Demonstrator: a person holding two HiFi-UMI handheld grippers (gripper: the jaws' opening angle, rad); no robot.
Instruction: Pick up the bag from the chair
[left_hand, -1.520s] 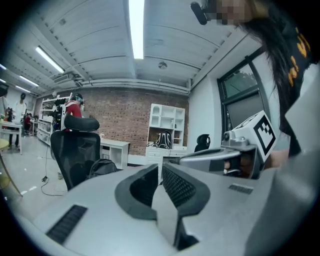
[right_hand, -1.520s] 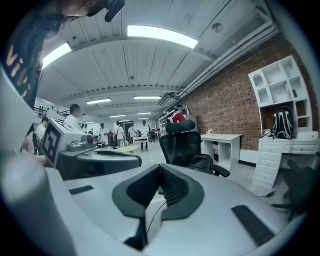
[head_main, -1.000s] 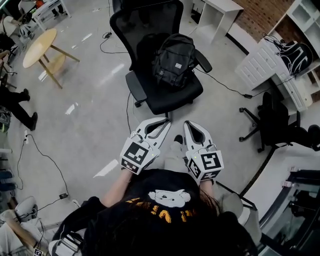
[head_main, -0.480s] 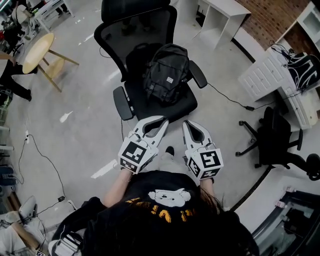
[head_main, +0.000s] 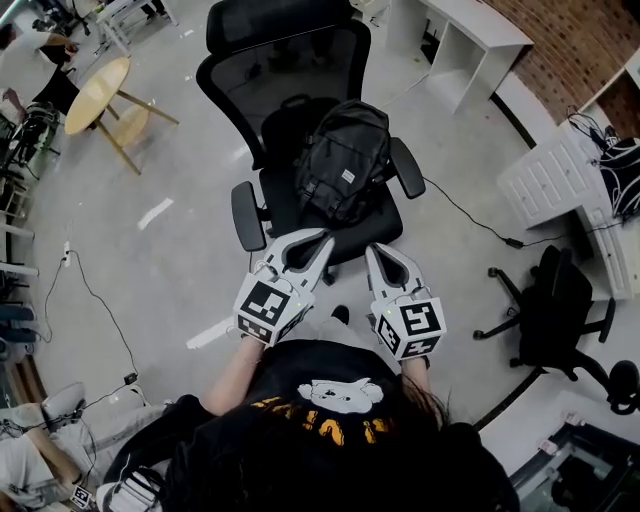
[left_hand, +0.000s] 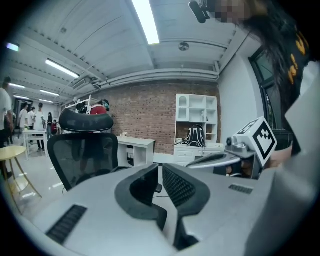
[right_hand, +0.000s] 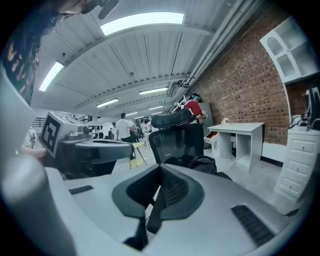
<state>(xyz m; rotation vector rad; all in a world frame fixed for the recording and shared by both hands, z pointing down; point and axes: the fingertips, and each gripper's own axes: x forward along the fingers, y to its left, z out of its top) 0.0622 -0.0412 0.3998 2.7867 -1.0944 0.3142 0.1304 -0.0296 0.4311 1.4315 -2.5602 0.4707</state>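
A black backpack stands on the seat of a black mesh office chair, leaning against the backrest. Both grippers are held side by side just short of the seat's front edge. The left gripper is shut and holds nothing. The right gripper is shut and empty too. In the right gripper view the bag shows beyond the closed right gripper, in front of the chair back. The left gripper view shows only the chair back past the left gripper.
A round wooden table stands far left. A white desk and a white drawer unit with another backpack are at the right. A second black chair stands right. Cables run over the floor. A seated person is lower left.
The chair and bag have come closer to the grippers as the person stepped forward. Both grippers keep their pose and stay shut.
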